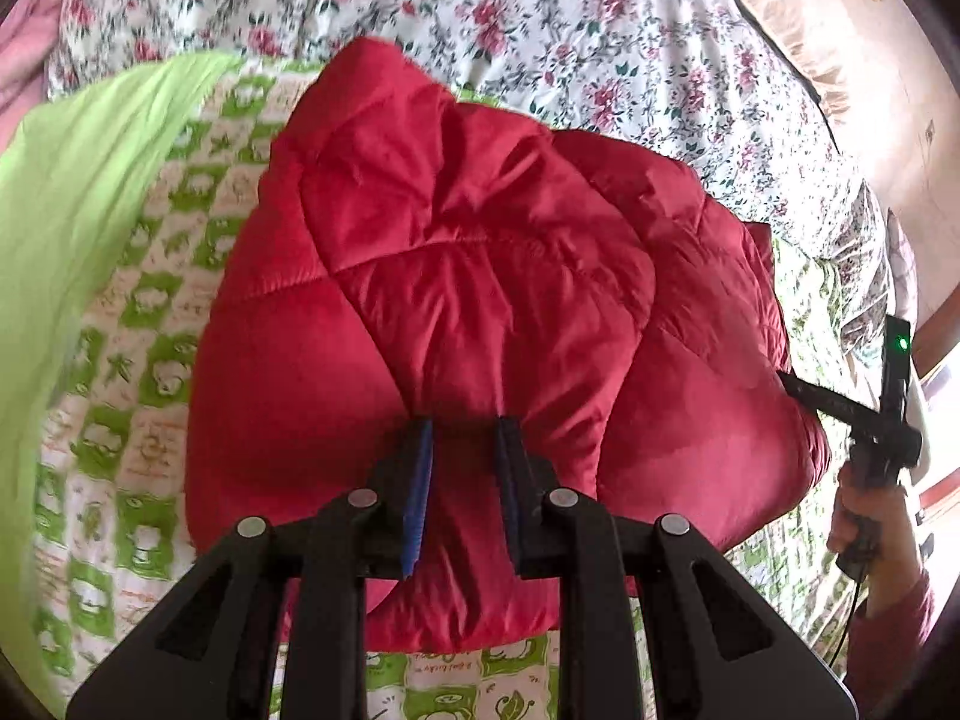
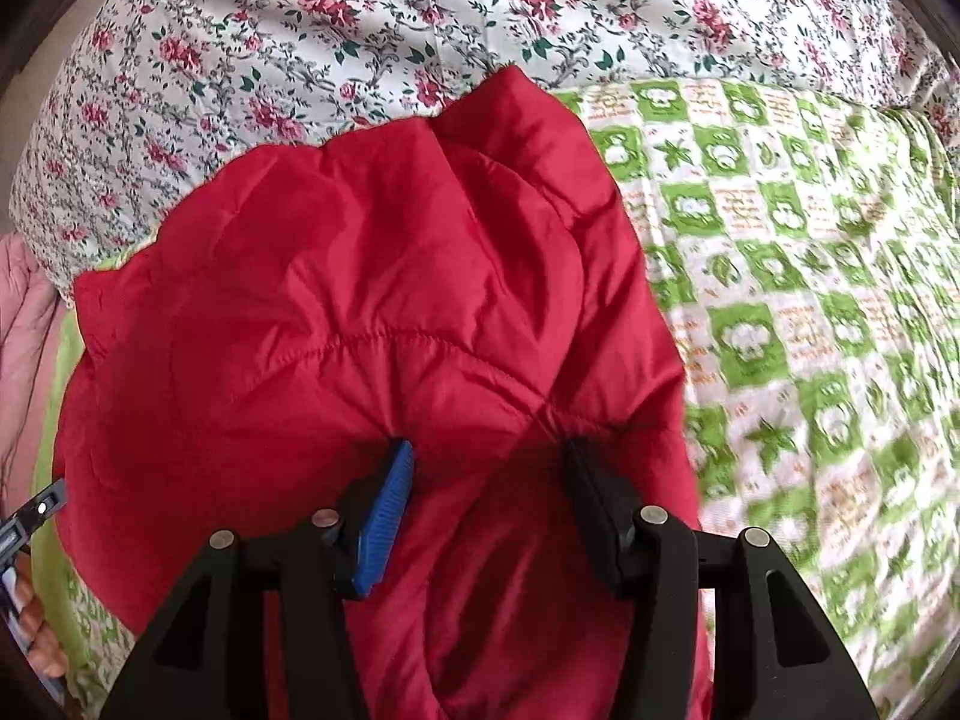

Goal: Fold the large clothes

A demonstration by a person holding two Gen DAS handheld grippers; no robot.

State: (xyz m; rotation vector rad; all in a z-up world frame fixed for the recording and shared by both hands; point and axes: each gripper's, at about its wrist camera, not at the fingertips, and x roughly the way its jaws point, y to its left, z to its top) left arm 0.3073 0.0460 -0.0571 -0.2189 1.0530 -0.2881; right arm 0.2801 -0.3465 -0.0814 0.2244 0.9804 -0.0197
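A red quilted puffer jacket [image 1: 480, 276] lies bunched and partly folded on a green-and-white patterned sheet [image 1: 150, 312]. My left gripper [image 1: 465, 426] is shut on a pinched fold of the jacket at its near edge. In the right wrist view the same jacket [image 2: 360, 300] fills the middle, and my right gripper [image 2: 486, 450] is shut on a thick bunch of its fabric, the jaws held fairly wide by the padding. The right gripper also shows at the far right of the left wrist view [image 1: 786, 384], at the jacket's right edge.
A floral quilt [image 1: 600, 30] covers the bed beyond the jacket and shows again in the right wrist view [image 2: 300, 30]. A plain lime-green cloth [image 1: 72, 192] lies at left. Pink fabric [image 2: 24, 324] sits at the left edge. A beige wall [image 1: 870, 90] stands at right.
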